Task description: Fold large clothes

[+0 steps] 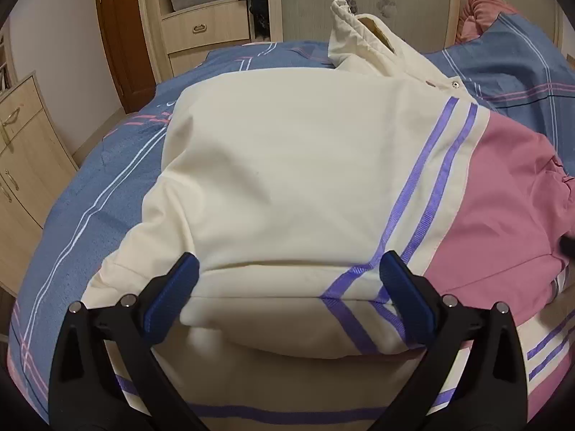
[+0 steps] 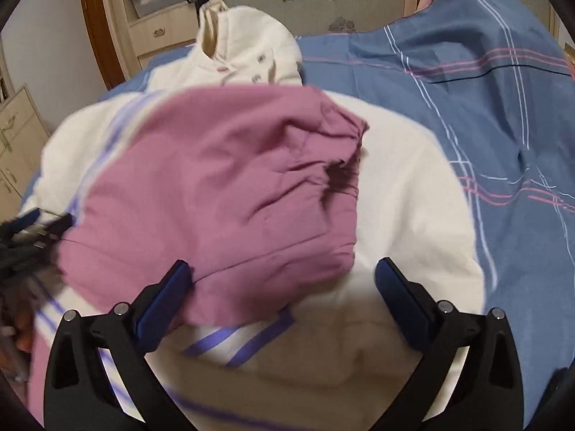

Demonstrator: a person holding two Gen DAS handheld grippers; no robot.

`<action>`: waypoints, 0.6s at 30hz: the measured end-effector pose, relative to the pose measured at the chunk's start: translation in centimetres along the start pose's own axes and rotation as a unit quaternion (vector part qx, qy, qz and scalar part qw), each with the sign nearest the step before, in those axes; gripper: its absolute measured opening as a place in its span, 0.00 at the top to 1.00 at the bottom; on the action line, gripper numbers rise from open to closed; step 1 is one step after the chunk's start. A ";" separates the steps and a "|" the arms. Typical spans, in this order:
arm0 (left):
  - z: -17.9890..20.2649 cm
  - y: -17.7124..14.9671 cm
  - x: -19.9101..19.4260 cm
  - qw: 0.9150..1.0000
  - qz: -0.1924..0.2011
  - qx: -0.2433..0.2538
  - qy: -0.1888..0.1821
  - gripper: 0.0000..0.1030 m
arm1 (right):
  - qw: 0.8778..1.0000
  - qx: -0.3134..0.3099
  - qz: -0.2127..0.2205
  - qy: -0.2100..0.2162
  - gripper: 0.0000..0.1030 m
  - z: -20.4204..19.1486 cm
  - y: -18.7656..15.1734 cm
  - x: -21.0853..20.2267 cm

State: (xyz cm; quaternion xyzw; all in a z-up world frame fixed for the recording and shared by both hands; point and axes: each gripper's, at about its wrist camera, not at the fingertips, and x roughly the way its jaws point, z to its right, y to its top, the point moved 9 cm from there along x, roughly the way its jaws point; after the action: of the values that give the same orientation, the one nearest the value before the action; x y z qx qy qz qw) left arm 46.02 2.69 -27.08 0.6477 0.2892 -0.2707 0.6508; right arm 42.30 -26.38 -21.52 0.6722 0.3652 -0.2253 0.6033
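- A cream jacket (image 1: pixel 287 179) with purple stripes (image 1: pixel 424 194) and a pink sleeve (image 1: pixel 503 208) lies spread on a bed covered by a blue plaid quilt (image 1: pixel 93 194)
- The left wrist view shows the jacket's broad cream panel folded over, its near edge bulging between the fingers of the left gripper (image 1: pixel 287 287); those fingers are spread wide and grasp nothing
- The same view shows the collar (image 1: pixel 355 36) standing up at the far end, with a metal snap (image 1: pixel 455 85) just beside it
- The right wrist view shows what the left does not: the pink sleeve (image 2: pixel 222 194) bunched and creased on top of the cream body (image 2: pixel 413 222), its gathered cuff (image 2: pixel 345 172) turned to the right
- The right gripper (image 2: pixel 284 287) hovers over the sleeve's near edge, fingers parted and empty; the left finger (image 2: pixel 165 298) overlaps the pink cloth, and whether it touches cannot be told
- This view is blurred; the left gripper (image 2: pixel 32 230) appears as a dark smear at its left edge
- Beyond the bed stand a wooden wardrobe (image 1: pixel 205 28) with drawers, a brown door frame (image 1: pixel 118 36) and a flowered panel (image 1: pixel 359 0)
- A low cabinet (image 1: pixel 21 165) stands to the left of the bed
- A pink pillow (image 1: pixel 481 10) lies at the far right, partly hidden by the quilt
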 end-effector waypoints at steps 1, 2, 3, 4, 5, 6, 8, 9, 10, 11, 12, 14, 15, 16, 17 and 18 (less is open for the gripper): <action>-0.1 0.0 0.0 1.000 0.000 -0.003 -0.004 0.02 | 0.999 0.003 0.027 0.026 0.01 -0.5 1.4 -1.8; -0.2 0.0 0.1 1.000 -0.001 -0.006 -0.008 0.02 | 0.998 0.004 0.047 0.040 0.01 -0.9 2.9 -3.1; -0.3 -0.2 0.1 1.000 -0.001 -0.007 -0.010 0.02 | 0.997 0.005 0.063 0.044 0.01 -1.0 4.4 -4.0; -0.3 -0.2 0.0 1.000 0.000 -0.008 -0.011 0.02 | 0.996 0.003 0.077 0.046 0.01 -1.4 6.4 -4.5; -0.3 -0.1 -0.1 1.000 0.001 -0.008 -0.011 0.02 | 0.996 -0.003 0.081 0.045 0.01 -1.9 8.6 -4.4; -0.2 -0.1 -0.1 1.000 0.003 -0.009 -0.013 0.02 | 0.996 -0.009 0.080 0.042 0.01 -2.3 10.7 -3.8; -0.3 -0.1 -0.1 1.000 0.005 -0.014 -0.020 0.02 | 0.996 -0.022 0.075 0.031 0.01 -3.5 15.0 -1.4; -0.3 -0.2 0.0 1.000 0.006 -0.016 -0.023 0.02 | 0.997 -0.028 0.064 0.032 0.01 -4.2 16.7 0.2; -0.4 -0.2 0.0 0.999 0.008 -0.018 -0.026 0.02 | 0.998 -0.032 0.052 0.032 0.01 -5.1 18.5 2.4; -0.4 -0.2 0.0 0.999 0.010 -0.019 -0.028 0.02 | 0.998 -0.039 0.047 0.010 0.01 -5.9 20.2 4.8; -0.4 -0.2 0.0 0.999 0.012 -0.020 -0.029 0.02 | 0.997 -0.054 0.040 -0.035 0.01 -6.2 21.4 6.9; -0.6 -0.3 -0.1 0.999 0.017 -0.023 -0.036 0.02 | 0.992 -0.069 0.024 -0.107 0.01 -7.0 23.1 11.3; -0.7 -0.3 -0.1 0.999 0.019 -0.027 -0.041 0.02 | 0.993 -0.060 0.023 -0.097 0.03 -7.7 24.0 13.2; -0.7 -0.3 -0.1 0.998 0.019 -0.029 -0.044 0.02 | 0.995 -0.046 0.026 -0.081 0.03 -8.5 25.0 14.7; -0.8 -0.3 -0.1 0.998 0.020 -0.031 -0.048 0.02 | 0.996 -0.037 0.033 -0.080 0.03 -9.0 26.2 15.9; -0.8 -0.3 -0.1 0.998 0.022 -0.032 -0.050 0.02 | 0.995 -0.035 0.036 -0.091 0.03 -9.3 27.0 16.9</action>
State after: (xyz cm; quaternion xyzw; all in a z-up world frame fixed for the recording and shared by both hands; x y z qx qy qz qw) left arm 45.71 3.46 -27.24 0.6182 0.2508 -0.2791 0.6907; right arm 72.29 -13.74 -15.11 0.6400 0.2917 -0.2506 0.6652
